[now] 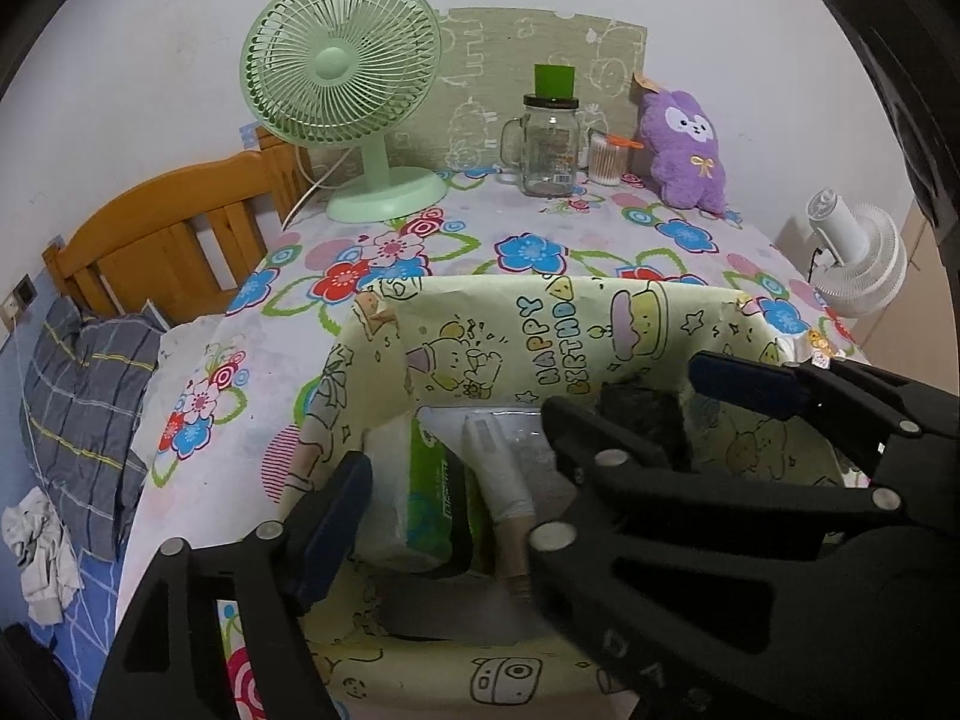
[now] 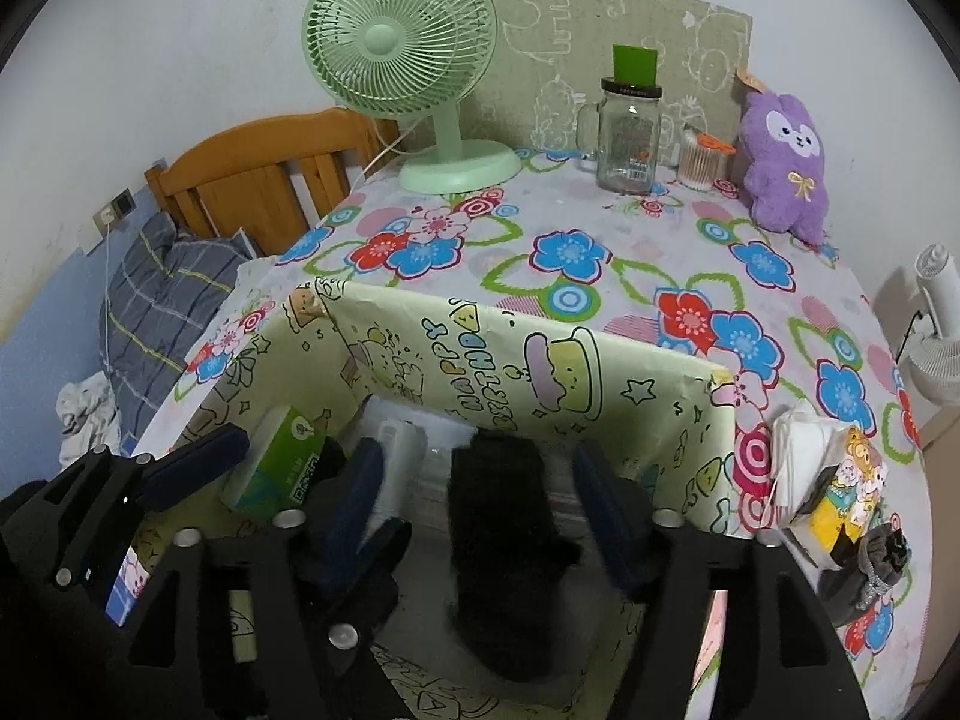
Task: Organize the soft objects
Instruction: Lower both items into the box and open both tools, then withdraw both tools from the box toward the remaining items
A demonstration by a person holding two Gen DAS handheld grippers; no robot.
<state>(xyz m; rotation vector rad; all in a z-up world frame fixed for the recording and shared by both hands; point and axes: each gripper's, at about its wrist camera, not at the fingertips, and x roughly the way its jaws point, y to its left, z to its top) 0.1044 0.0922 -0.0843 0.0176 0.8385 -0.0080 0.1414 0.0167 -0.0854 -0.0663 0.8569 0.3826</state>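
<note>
The yellow box, printed with birthday drawings, stands at the near edge of the desk; inside it lie a dark soft bundle, a green tissue pack leaning at the left wall, and a white tube between them. The right gripper hangs over the box with its jaws wide; the dark bundle is between them, but the pads do not press it. The left gripper is also over the box, jaws wide, around the tissue pack and the tube without touching. Just beside the box, near the right edge, lie a cartoon tissue packet and a grey pouch. At the far edge stand a green fan, a glass jar and a purple plush.
</note>
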